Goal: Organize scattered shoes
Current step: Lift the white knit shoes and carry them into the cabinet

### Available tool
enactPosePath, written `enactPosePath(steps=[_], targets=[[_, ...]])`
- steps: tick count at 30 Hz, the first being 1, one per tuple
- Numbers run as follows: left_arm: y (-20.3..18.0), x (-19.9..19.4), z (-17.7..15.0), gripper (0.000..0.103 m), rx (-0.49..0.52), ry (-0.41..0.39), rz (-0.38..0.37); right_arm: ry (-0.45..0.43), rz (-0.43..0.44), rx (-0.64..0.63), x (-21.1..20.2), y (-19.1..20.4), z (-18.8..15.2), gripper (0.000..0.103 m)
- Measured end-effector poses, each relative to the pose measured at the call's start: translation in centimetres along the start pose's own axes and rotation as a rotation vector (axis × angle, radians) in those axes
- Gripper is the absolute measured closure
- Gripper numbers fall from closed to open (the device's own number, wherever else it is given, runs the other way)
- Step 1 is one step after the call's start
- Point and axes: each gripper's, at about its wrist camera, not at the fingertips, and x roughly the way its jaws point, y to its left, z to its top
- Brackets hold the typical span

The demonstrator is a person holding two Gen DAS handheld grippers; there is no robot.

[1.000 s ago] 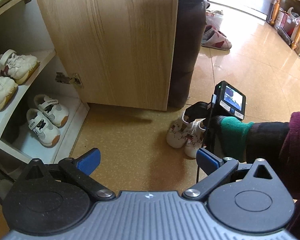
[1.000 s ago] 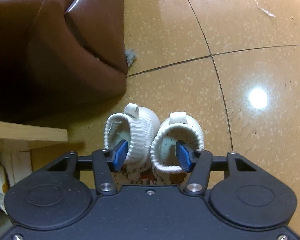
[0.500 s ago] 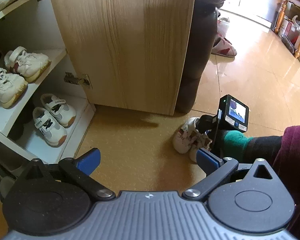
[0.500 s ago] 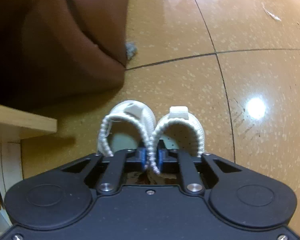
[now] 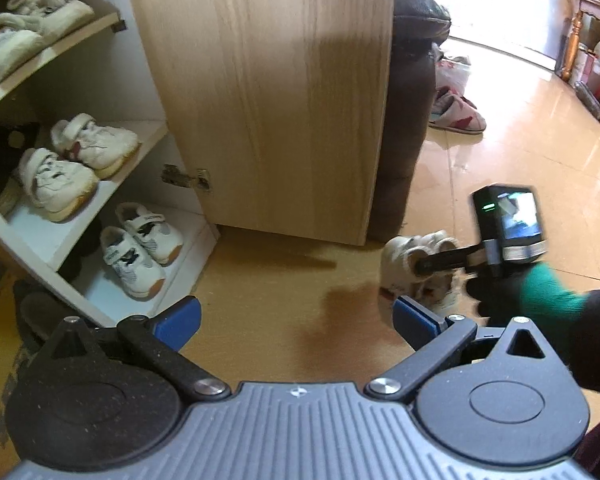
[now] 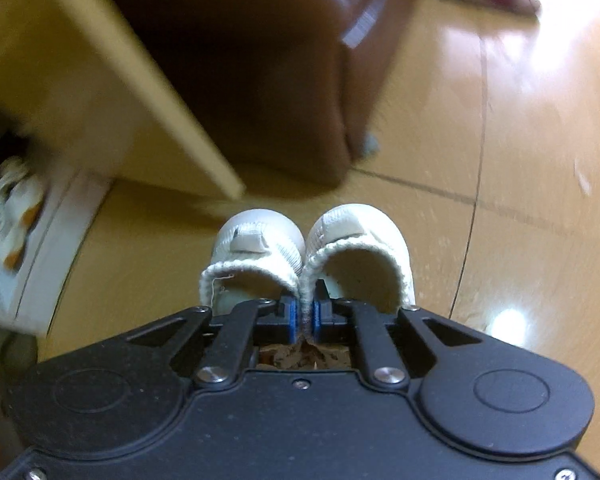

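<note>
Glossy tan floor tiles [image 5: 284,320] stretch from an open shoe cabinet [image 5: 40,240] toward a sunlit doorway at 1 o'clock in the left wrist view. At 9 o'clock, white shelves carry three pairs of pale children's sneakers [image 5: 140,248], beside the cabinet's oak-grain door [image 5: 268,92], swung open, with a dark brown leather armchair [image 5: 412,120] behind it. A pair of small white baby shoes [image 6: 308,252] hangs above the floor at 3 o'clock in that view, its two inner collars pinched together between the blue pads of the right gripper [image 6: 305,316], whose fingers [image 6: 291,316] press tight on the knit rims (toes pointing away from the camera). A hand in a black glove with a green cuff [image 5: 512,288] carries that tool, its small screen lit. The left gripper [image 5: 296,316] hovers over bare floor at 6 o'clock, its fingers [image 5: 180,316] spread wide with nothing between them. A slipper [image 5: 460,116] lies farther off near 1 o'clock.
</note>
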Motion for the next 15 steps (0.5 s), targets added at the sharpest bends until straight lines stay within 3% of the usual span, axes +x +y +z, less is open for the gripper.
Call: enactPosePath(steps=[7, 15], targets=[[0.3, -1.2, 0.0, 0.000, -0.018, -0.041, 0.024, -0.091, 0.067, -0.179, -9.4, 2.2, 0.9, 0.095], [0.8, -2.1, -0.4, 0.000, -0.042, -0.066, 0.049, -0.191, 0.098, -0.302, -15.4, 4.7, 3.1, 0.095]])
